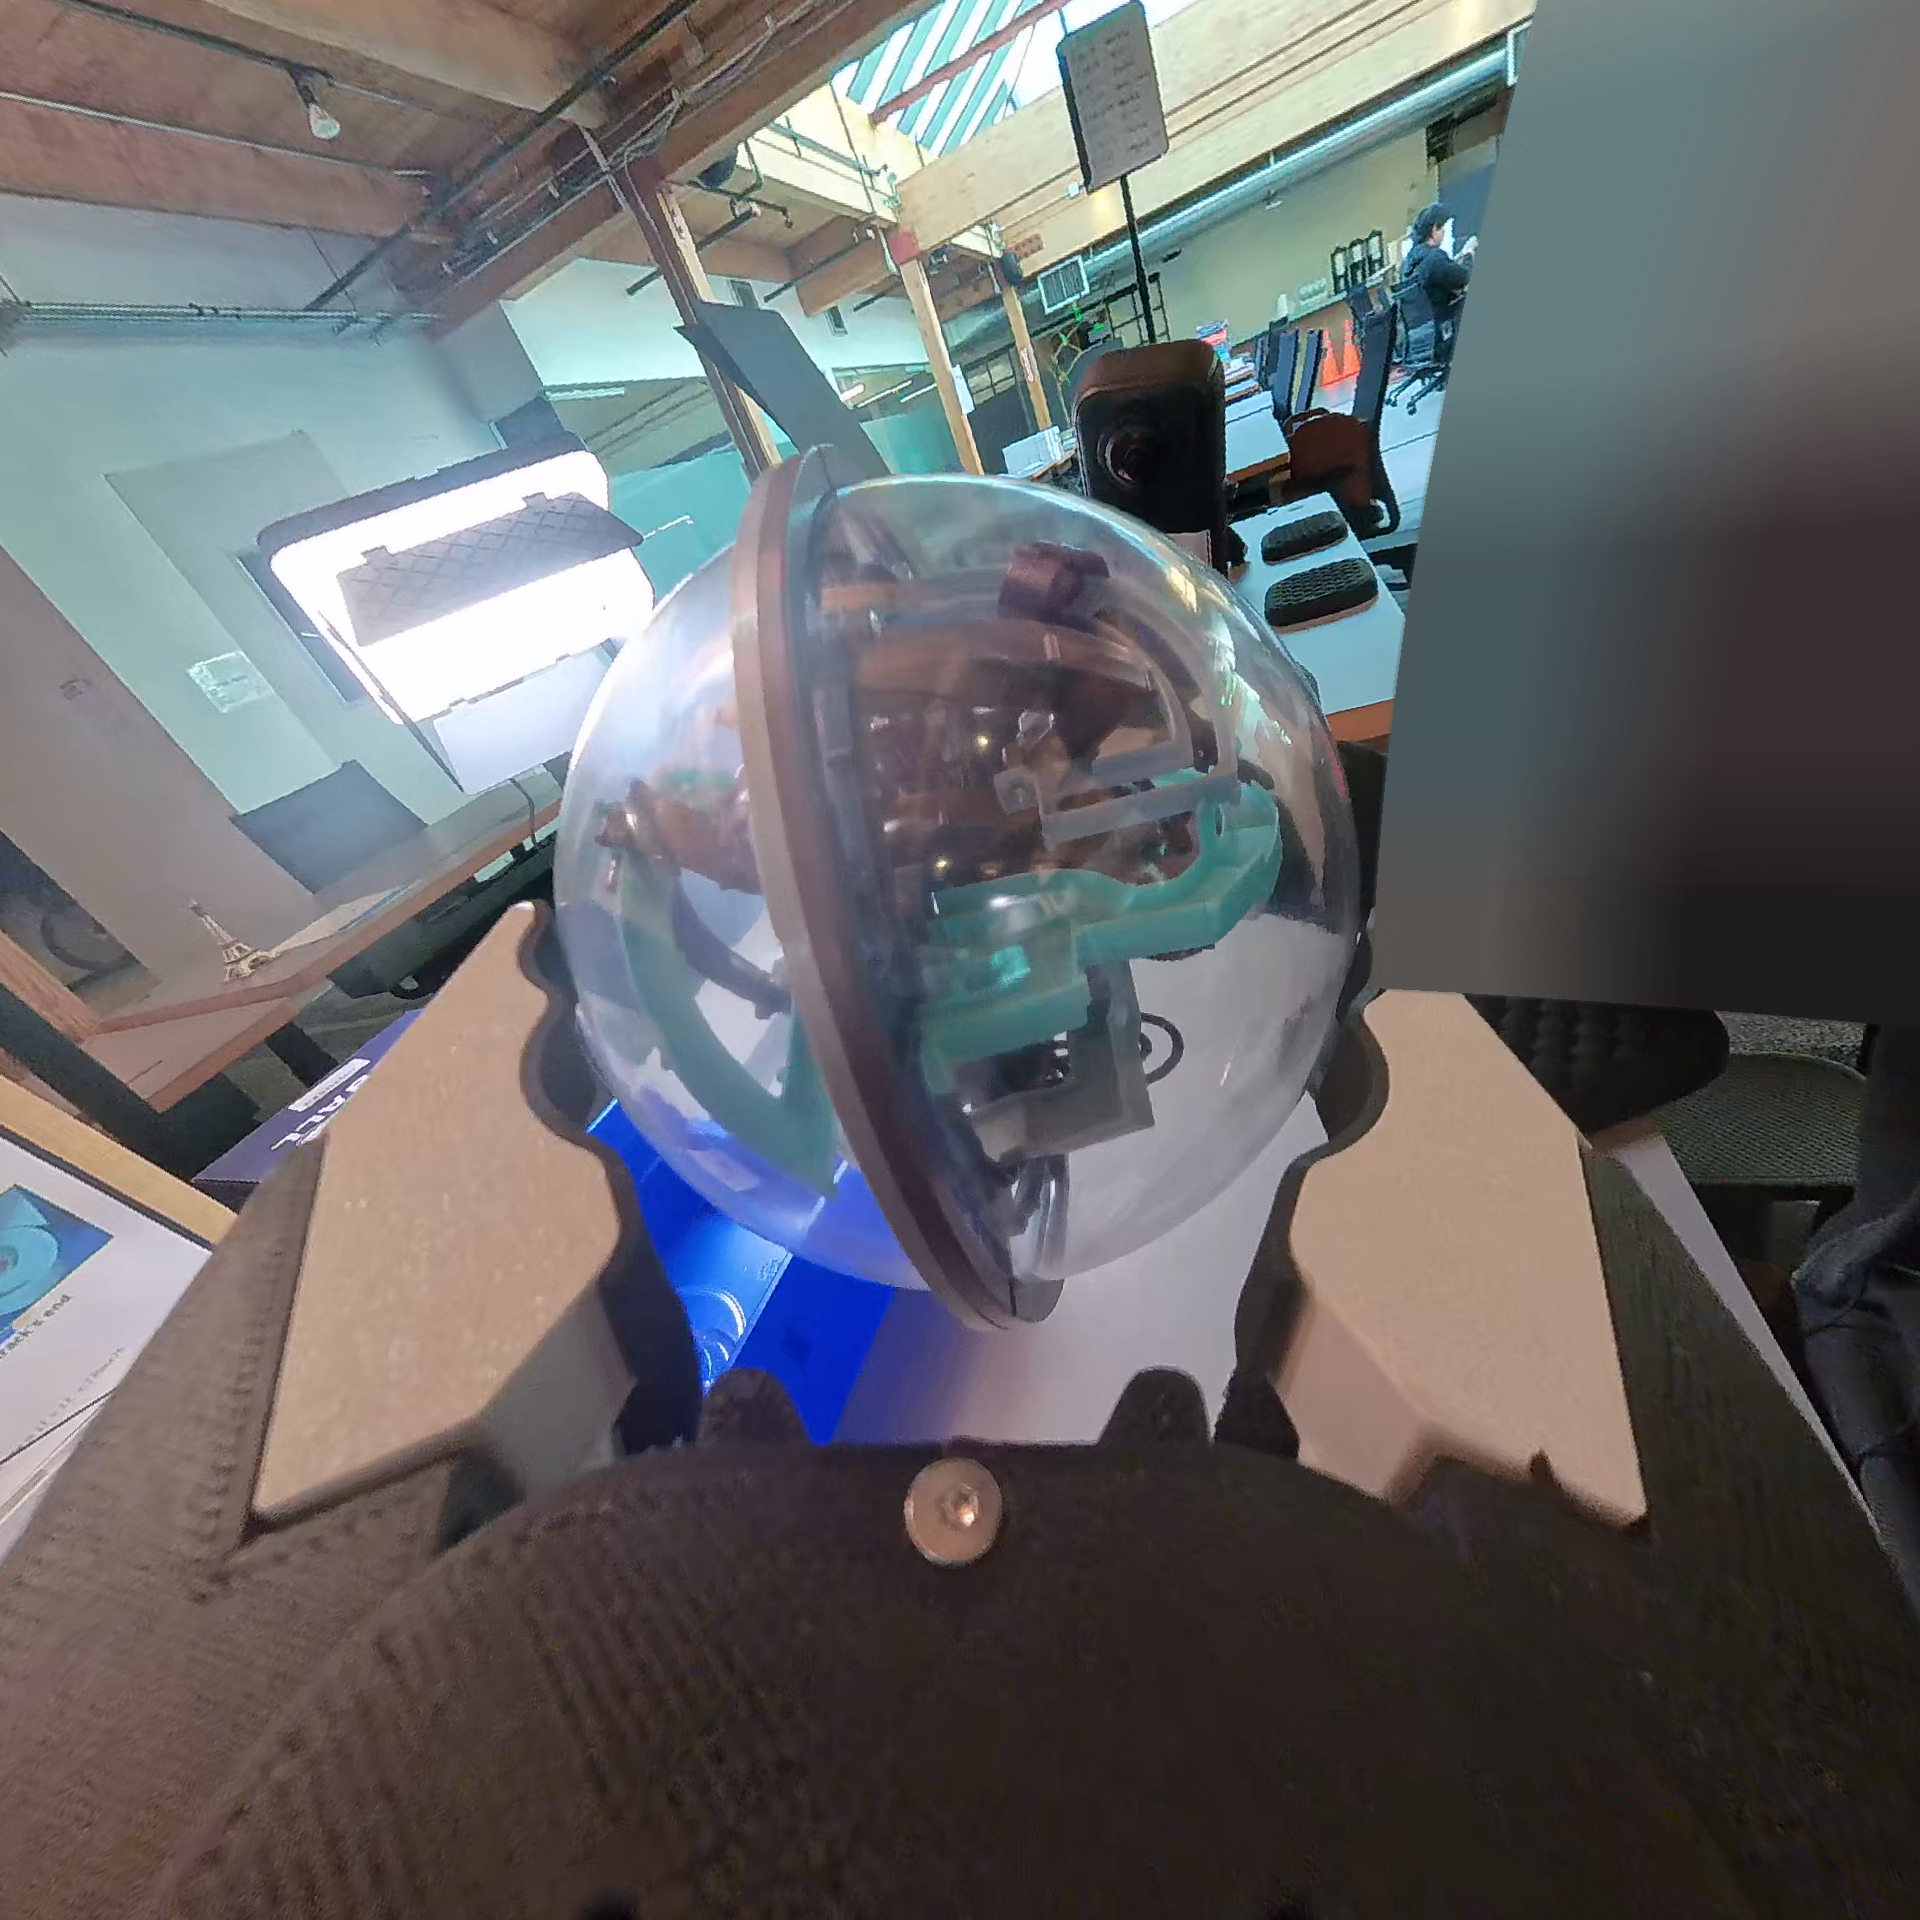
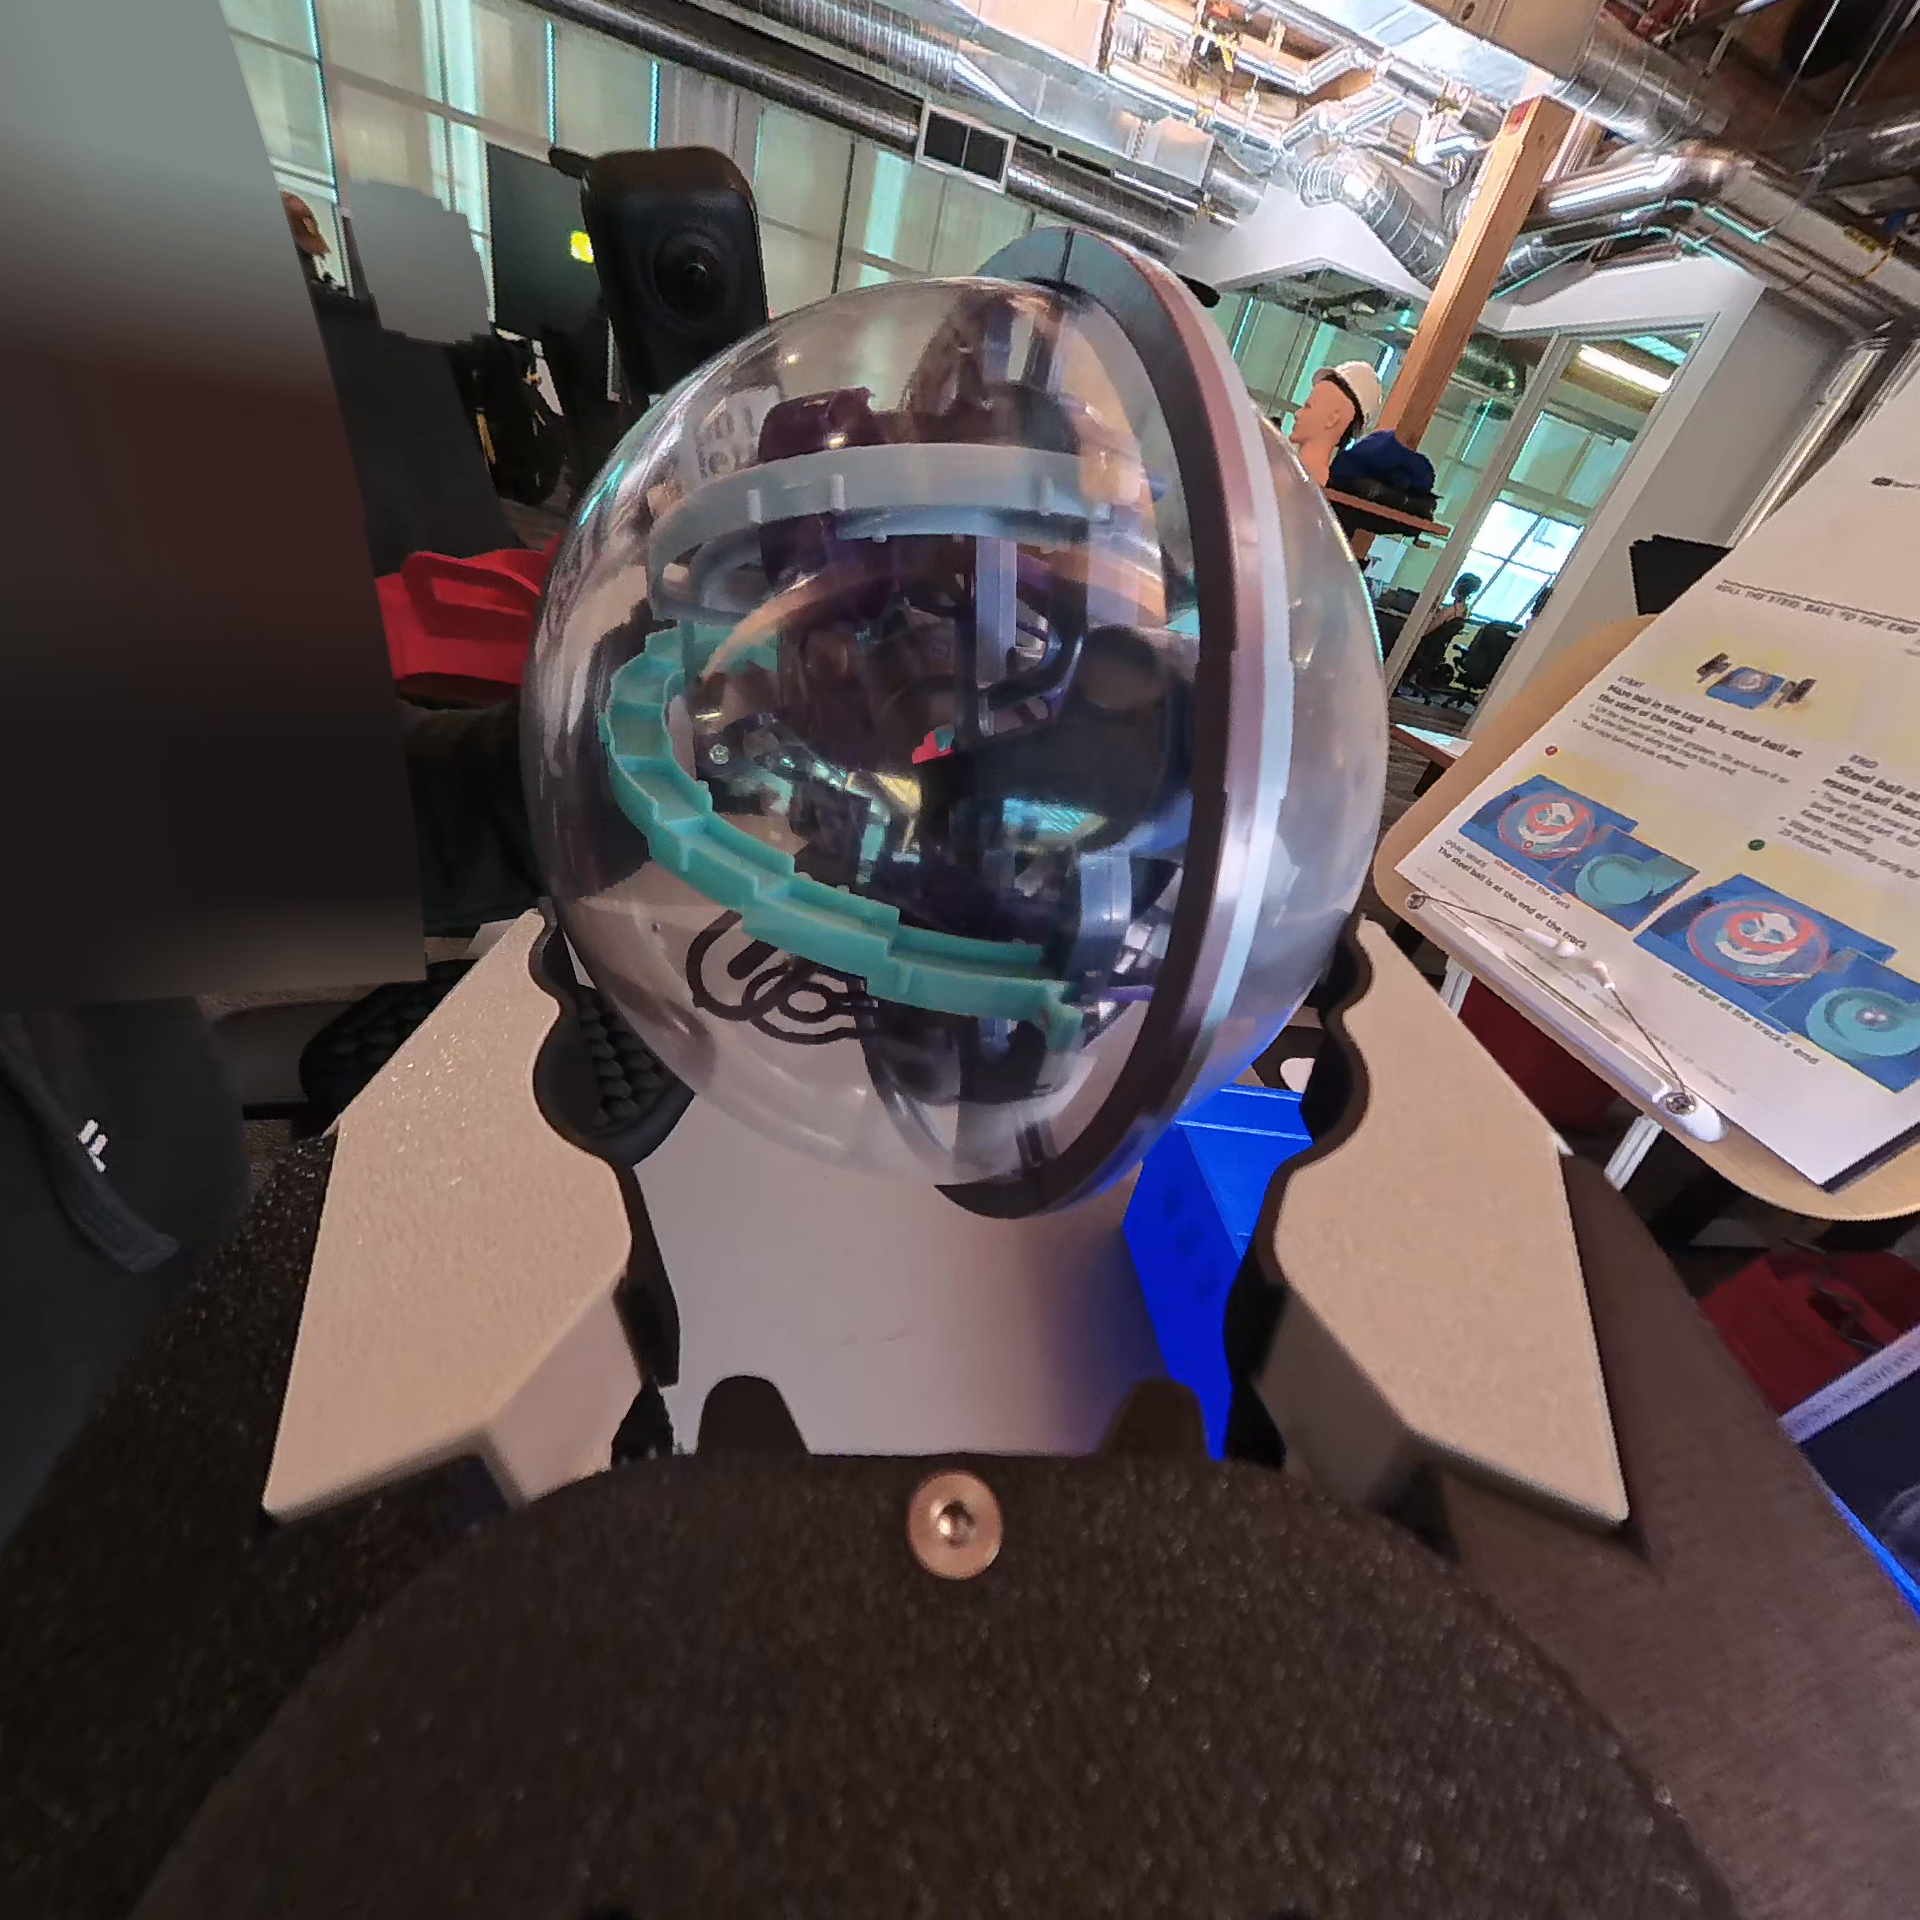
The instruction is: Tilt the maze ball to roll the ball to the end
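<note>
Maze ball (image 2: 935, 717): clear sphere, raised above white table (image 2: 883, 1299), seam ring tilted | left gripper (image 1: 951, 997): fingers spread wide, clamping sphere's sides | right gripper (image 2: 940, 987): same, wide, holding sphere | blue box (image 2: 1210, 1174): beneath | instruction sheet (image 2: 1714, 831): right.

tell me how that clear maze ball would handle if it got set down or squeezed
The maze ball is a smooth sphere, so it would probably roll on the table. Its glossy shell looks hard and likely slippery between the fingers. Thin tracks with much empty space inside suggest it is light for its size.
</note>
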`<state>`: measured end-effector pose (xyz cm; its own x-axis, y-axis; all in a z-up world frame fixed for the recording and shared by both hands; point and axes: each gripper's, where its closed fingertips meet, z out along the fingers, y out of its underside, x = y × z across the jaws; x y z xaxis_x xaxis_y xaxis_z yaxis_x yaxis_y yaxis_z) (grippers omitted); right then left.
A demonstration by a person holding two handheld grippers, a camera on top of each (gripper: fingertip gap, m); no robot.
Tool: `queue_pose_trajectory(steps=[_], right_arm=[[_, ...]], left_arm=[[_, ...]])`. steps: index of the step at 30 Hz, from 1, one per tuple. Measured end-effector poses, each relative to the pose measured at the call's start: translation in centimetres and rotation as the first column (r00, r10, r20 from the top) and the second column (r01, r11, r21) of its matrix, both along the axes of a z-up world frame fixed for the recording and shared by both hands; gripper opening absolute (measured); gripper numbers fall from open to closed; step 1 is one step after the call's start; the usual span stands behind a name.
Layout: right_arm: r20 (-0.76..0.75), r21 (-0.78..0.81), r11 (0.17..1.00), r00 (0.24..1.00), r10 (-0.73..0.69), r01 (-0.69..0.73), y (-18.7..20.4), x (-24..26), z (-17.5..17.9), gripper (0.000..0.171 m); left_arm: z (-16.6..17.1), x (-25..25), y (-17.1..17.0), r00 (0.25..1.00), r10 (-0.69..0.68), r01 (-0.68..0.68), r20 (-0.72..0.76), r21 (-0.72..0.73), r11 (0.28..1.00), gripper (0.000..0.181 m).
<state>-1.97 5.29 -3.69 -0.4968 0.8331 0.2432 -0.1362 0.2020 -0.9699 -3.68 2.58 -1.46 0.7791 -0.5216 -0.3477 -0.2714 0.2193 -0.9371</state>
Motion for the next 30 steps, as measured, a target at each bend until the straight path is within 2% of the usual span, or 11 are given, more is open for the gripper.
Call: queue_pose_trajectory(steps=[10,20,25,30], right_arm=[[-0.01,-0.032,0.999,1.0,0.015,-0.015,-0.3,0.2,0.6,0.138],[0.068,-0.283,0.958,0.996,0.065,-0.043,-0.1,-0.1,-0.1,0.138],[0.164,-0.458,0.889,0.981,0.1,-0.015,0.3,-0.6,-2.0,0.138],[0.302,-0.674,0.738,0.928,0.22,0.044,-0.1,-0.6,-6.9,0.14]], left_arm=[[0.7,0.2,-0.3,1.0,0.003,-0.003,0.021,-0.013,1.0,0.143],[0.1,-0.4,0.3,0.982,0.05,-0.012,0.182,-0.201,0.979,0.143],[-1.8,-1.1,1.1,0.945,0.102,0.012,0.311,-0.343,0.939,0.142],[-5.3,-1.5,2.1,0.889,0.159,0.055,0.43,-0.445,0.894,0.143]])
